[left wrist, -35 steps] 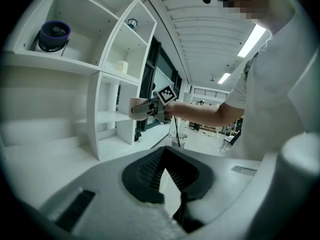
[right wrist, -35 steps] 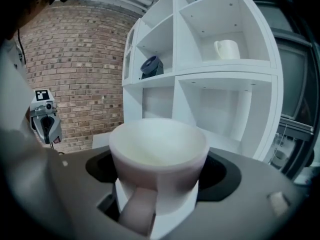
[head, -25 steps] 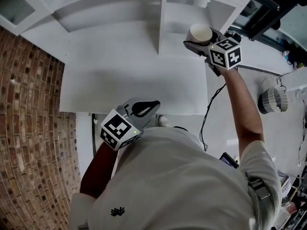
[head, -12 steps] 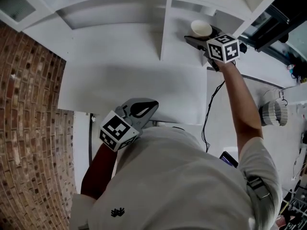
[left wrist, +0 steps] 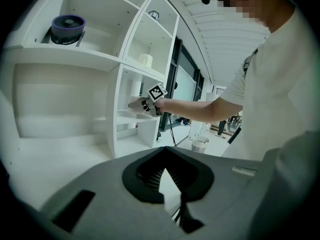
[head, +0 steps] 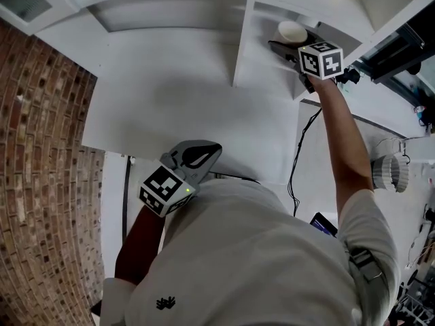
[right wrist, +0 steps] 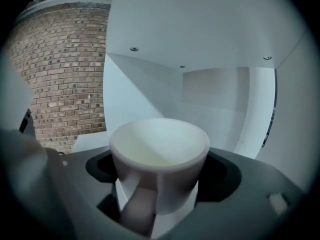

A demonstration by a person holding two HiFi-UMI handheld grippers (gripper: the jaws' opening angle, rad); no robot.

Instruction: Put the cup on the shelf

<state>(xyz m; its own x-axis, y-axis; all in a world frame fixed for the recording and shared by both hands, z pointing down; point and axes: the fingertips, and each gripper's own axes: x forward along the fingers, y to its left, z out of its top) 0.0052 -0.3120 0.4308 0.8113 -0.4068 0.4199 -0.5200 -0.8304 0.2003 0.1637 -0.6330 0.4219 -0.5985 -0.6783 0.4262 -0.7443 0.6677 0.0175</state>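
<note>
A white handled cup [right wrist: 159,149] sits between the jaws of my right gripper [head: 291,45], which is shut on it. The handle points back toward the camera. In the head view the cup [head: 292,30] is held inside a right-hand compartment of the white shelf unit [head: 239,39], just above its board. The compartment's white back wall [right wrist: 215,99] stands close ahead of the cup. My left gripper [head: 216,148] hangs low by the person's body, shut with nothing in it. From the left gripper view, the right gripper [left wrist: 145,104] reaches into the shelf.
A dark round object [left wrist: 67,28] and a white cylinder [left wrist: 145,60] stand in upper compartments. A brick wall [head: 41,168] runs along the left. A white ribbed bin [head: 389,172] stands on the floor at right. A black cable [head: 299,155] hangs under the right arm.
My right gripper has carried the cup further forward into the shelf compartment. The left gripper has stayed by the body.
</note>
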